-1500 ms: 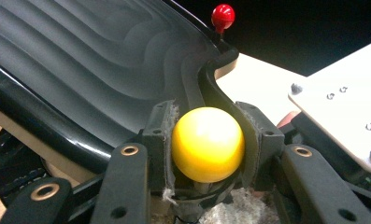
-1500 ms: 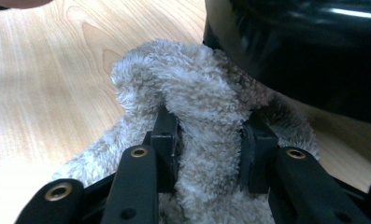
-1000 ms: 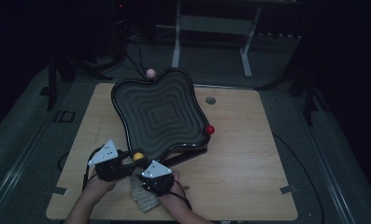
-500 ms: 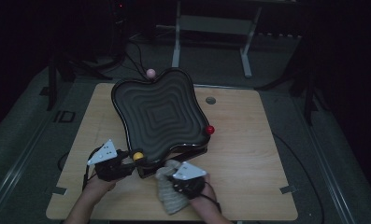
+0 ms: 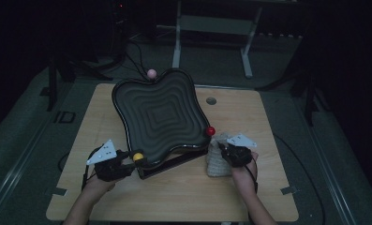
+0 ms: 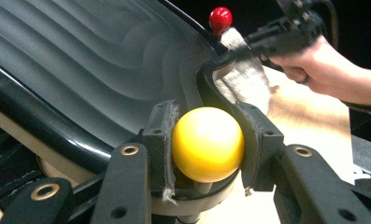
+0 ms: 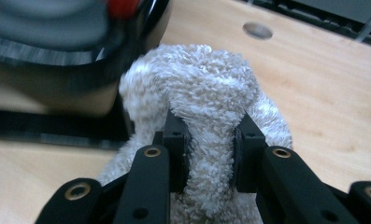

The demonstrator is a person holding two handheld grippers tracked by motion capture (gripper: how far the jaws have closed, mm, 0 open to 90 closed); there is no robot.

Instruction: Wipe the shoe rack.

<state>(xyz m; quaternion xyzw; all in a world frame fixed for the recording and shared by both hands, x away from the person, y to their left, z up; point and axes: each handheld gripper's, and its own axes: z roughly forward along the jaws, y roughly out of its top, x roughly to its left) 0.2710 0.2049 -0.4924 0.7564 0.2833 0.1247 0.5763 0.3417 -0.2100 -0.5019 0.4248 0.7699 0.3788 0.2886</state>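
A: Taking the black rippled tray [image 5: 158, 117] as the landmark, where does the cloth sit?

B: The white fluffy cloth [image 5: 216, 159] lies on the desk [image 5: 263, 122] just off the tray's near right corner, right below the red knob [image 5: 211, 131]. The right gripper [image 5: 230, 152] has its jaws pinched into a fold of it; in the right gripper view the pile bulges up between the two black pads [image 7: 177, 140].

A: And the other hand?

B: At the tray's near left corner, the left gripper [image 5: 122, 161] is clamped around the yellow knob [image 6: 207, 143], one jaw on each side of the ball. It appears to be steadying the tray, which stands tilted on its dark base [image 5: 174, 161].

A: So which way does the cloth have to travel?

B: Probably up and to the left, from the desk onto the rim by the red knob and then across the ripples. The right hand [image 5: 242, 164] is by far the nearer one; the left gripper view shows the cloth already touching or nearly touching that corner's edge, though which cannot be told for certain.

A: Anything else on the tray?

B: A pink knob [image 5: 151, 73] at its far edge, well apart from both grippers.
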